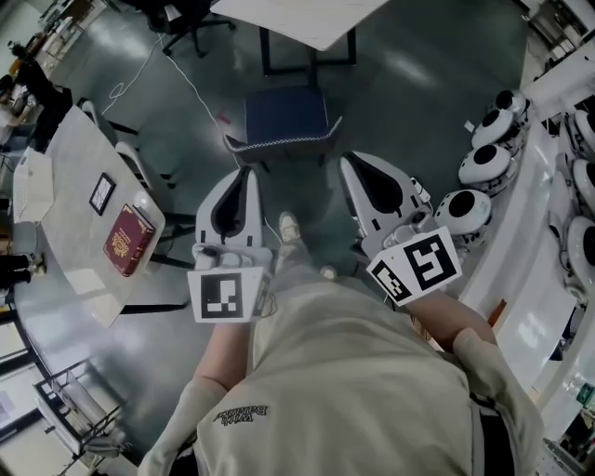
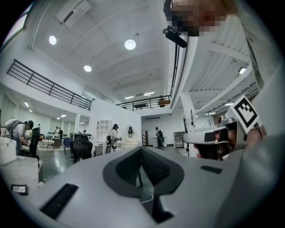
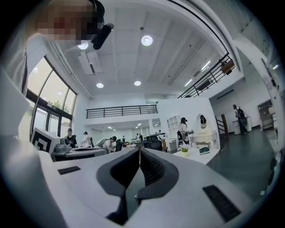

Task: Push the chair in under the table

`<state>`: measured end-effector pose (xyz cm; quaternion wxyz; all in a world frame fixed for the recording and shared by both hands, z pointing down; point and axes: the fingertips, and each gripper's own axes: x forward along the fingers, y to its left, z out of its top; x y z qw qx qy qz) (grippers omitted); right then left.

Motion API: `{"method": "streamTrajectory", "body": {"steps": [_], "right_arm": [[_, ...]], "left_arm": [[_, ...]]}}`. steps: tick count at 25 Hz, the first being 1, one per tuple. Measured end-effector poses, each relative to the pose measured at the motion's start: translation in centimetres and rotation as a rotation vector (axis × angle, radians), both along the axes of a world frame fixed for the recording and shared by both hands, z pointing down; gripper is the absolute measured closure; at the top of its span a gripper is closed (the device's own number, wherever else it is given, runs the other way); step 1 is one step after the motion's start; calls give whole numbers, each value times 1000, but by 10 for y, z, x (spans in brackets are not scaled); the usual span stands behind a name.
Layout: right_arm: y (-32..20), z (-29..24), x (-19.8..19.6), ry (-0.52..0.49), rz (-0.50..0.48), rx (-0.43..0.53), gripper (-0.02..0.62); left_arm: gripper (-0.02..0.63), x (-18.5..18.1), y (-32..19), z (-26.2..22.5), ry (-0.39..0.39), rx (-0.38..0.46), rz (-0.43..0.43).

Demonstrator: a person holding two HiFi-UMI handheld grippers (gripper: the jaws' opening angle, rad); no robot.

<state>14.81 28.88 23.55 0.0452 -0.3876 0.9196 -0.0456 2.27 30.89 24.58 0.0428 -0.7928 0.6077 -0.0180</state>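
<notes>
We find the left gripper (image 1: pixel 244 175) and right gripper (image 1: pixel 348 163) both fully closed, holding nothing. The chair (image 1: pixel 286 113) stands near, at twelve o'clock, short of the table (image 1: pixel 307 17) beyond.

Lighting: round recessed ceiling lamps (image 2: pixel 130 44) glowing bright overhead; tall glass windows (image 3: pixel 49 91) admitting daylight; glossy grey-green floor (image 1: pixel 418 74) reflecting pale glare. Fisheye edges bending lines, corners darkening to black.

1 dark red hardback book (image 1: pixel 128 240) lies on a grey rectangular desk (image 1: pixel 70 167) at left, near a small black-framed card (image 1: pixel 101 193). A row of white rounded machines (image 1: pixel 485 165) (each black-faced) lines the right side.
</notes>
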Motion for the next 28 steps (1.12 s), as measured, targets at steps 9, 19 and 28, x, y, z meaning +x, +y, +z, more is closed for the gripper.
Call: {"method": "streamTrajectory", "body": {"steps": [9, 19, 28], "right_arm": [[-59, 4, -27, 6, 8, -18, 584], [-130, 6, -89, 45, -6, -35, 584], [-180, -4, -122, 49, 39, -6, 584]], "left_arm": [[597, -20, -63, 7, 18, -33, 31], [597, -69, -138, 12, 55, -62, 55], [597, -104, -190, 4, 57, -50, 90]]}}
